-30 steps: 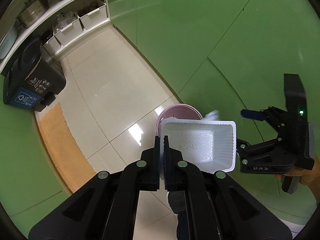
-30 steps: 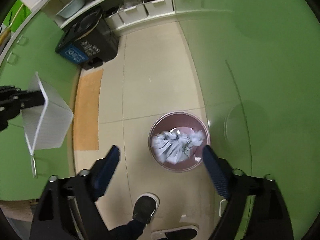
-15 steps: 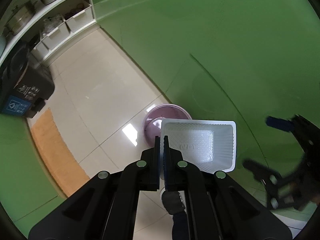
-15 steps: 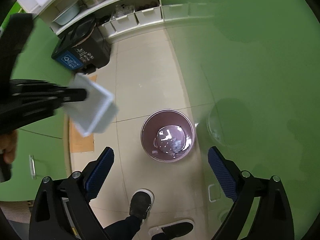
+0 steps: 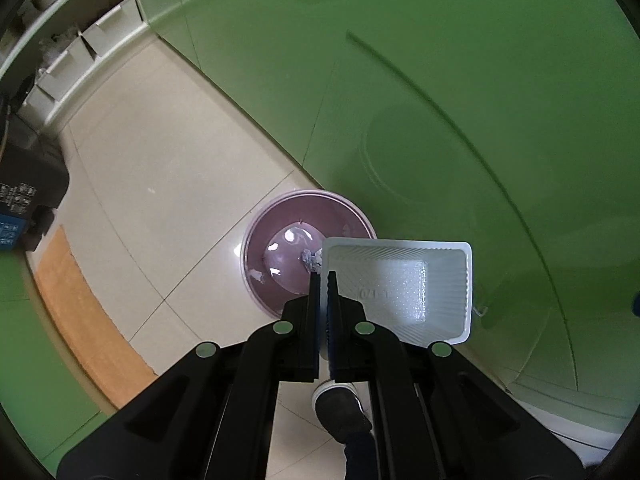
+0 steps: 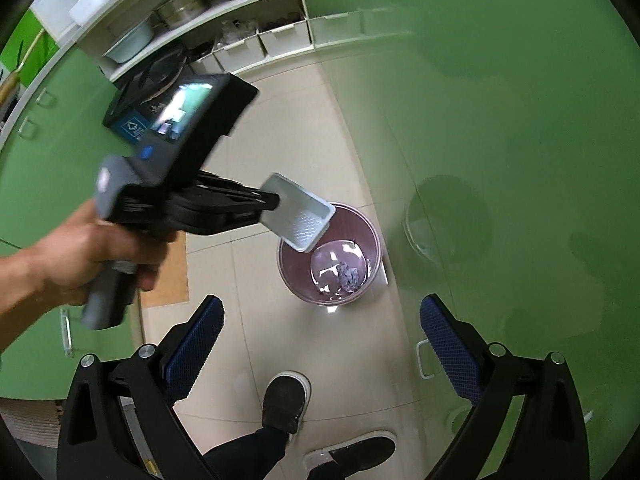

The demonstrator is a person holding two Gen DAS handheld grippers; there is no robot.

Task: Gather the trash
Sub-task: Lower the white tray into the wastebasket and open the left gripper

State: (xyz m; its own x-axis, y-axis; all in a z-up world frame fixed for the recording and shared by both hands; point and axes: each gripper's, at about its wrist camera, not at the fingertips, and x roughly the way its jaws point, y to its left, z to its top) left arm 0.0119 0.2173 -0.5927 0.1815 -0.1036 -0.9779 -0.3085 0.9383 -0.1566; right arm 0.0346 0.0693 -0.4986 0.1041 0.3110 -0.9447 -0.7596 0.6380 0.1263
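A white foam tray [image 5: 404, 284] hangs by its left rim from my left gripper [image 5: 324, 280], which is shut on that rim. The tray is above the near-right edge of a purple waste bin [image 5: 280, 240] on the floor. In the right wrist view the same tray [image 6: 298, 216] tilts over the bin [image 6: 296, 276], held by the left gripper [image 6: 270, 200] in a person's hand [image 6: 84, 252]. A crumpled grey wad [image 6: 349, 276] lies in the bin's bottom. My right gripper [image 6: 320, 348] stands open above the floor near the bin, nothing between its blue pads.
Green cabinet fronts [image 5: 440, 100] curve along the right. A black lidded recycling bin [image 5: 24, 188] stands at the left beside an orange mat [image 5: 88, 320]. White shelves with pots [image 6: 188, 4] and storage boxes are at the back. The person's shoes [image 6: 286, 400] stand on the tiles.
The left gripper with the tray has swung over and down toward the purple bin. The paper wad dropped from between the right gripper's pads into the bin, and the right gripper drew back.
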